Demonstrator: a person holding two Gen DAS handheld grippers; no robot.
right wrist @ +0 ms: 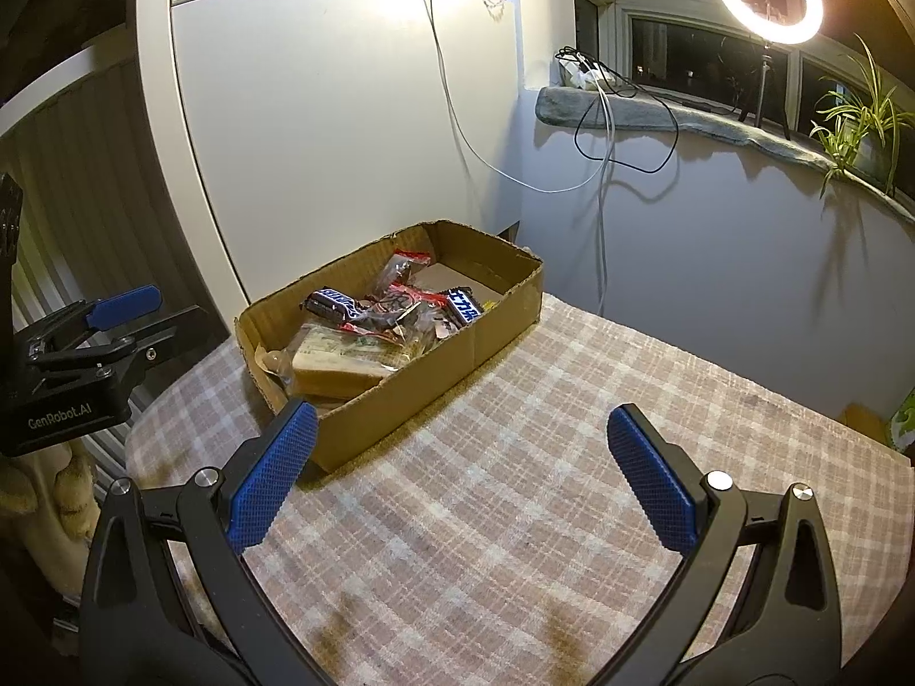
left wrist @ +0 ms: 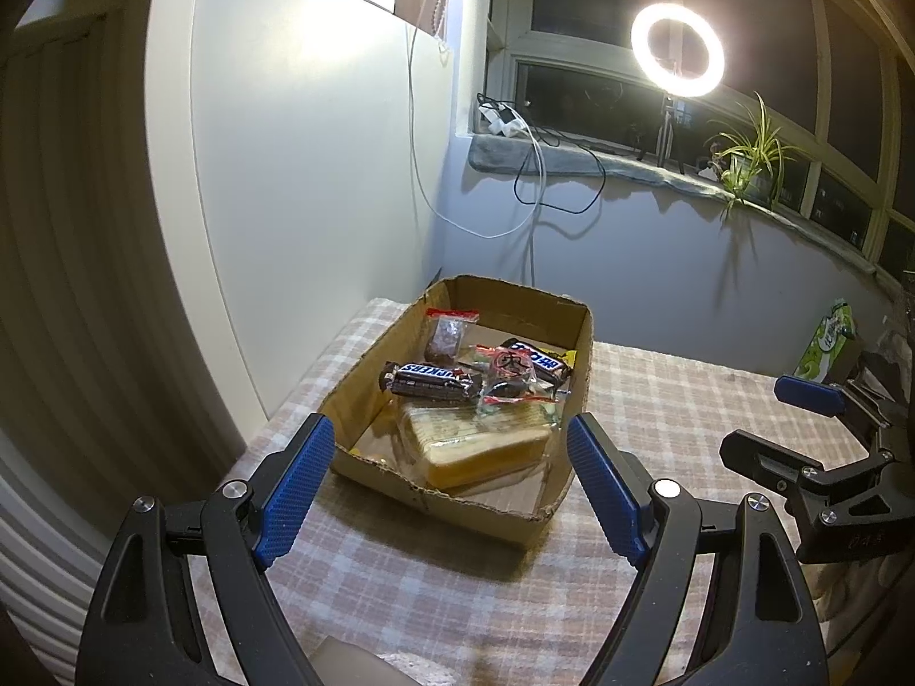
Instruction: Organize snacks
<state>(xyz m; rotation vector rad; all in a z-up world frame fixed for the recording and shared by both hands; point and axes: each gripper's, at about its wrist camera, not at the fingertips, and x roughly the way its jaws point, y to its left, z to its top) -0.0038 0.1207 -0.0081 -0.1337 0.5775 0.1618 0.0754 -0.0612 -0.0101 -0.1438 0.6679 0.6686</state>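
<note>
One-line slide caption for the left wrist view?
Open left gripper hovers before a cardboard box holding chocolate bars, wrapped sandwich and sweets on a checked tablecloth.

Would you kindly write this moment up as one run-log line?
left gripper: open, empty, facing cardboard box | right gripper: open, empty, over checked tablecloth | Snickers bars, wrapped sandwich: in box

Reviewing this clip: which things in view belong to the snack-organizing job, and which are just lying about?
Job:
cardboard box
Snickers bars
wrapped bread
small candy packets
left tool, open
right tool, open

Lying about:
ring light
potted plant
cables
green carton
</note>
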